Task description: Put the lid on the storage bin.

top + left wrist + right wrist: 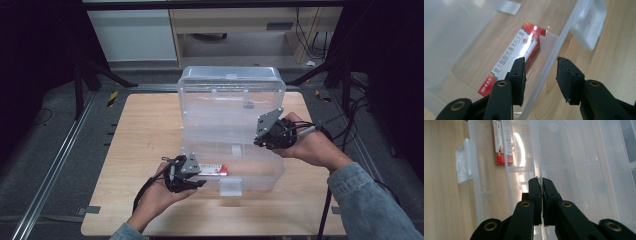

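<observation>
Blk jaws point(541, 75), denim sleeve point(370, 205)

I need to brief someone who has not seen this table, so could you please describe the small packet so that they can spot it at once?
On the wooden table stands a clear plastic box with its lid raised. The packet lies flat on the box's floor against the front wall, near the left gripper. It is the one red-and-white thing among clear plastic.

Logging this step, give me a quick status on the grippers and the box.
Left gripper open over bin wall. Right gripper shut on bin edge. Red box lies inside, released. Nothing blocking.
</observation>
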